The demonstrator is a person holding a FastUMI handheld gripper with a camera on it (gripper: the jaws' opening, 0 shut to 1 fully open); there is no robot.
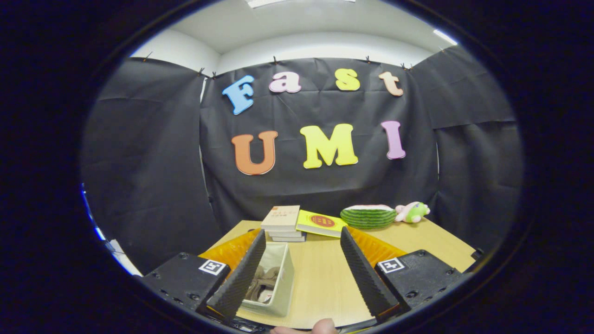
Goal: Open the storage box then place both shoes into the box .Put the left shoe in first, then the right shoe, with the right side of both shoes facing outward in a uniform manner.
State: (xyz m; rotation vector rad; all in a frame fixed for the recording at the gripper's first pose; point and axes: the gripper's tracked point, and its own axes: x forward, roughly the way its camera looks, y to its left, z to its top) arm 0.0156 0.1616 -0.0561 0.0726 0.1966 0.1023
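Tongs (300, 243) spread wide, gripping nothing, raised above the wooden surface (325, 278). Storage box (277, 278) sits open between the fingers, against the left one, which hides its near side; brownish contents indistinct, possibly a shoe. Beyond lie stacked books (283, 222), a watermelon toy (369, 215), a plush (412, 212). Fingertip (325, 326) cut off below.

Fisheye camera looks forward, low over the table (325, 283), facing the wall
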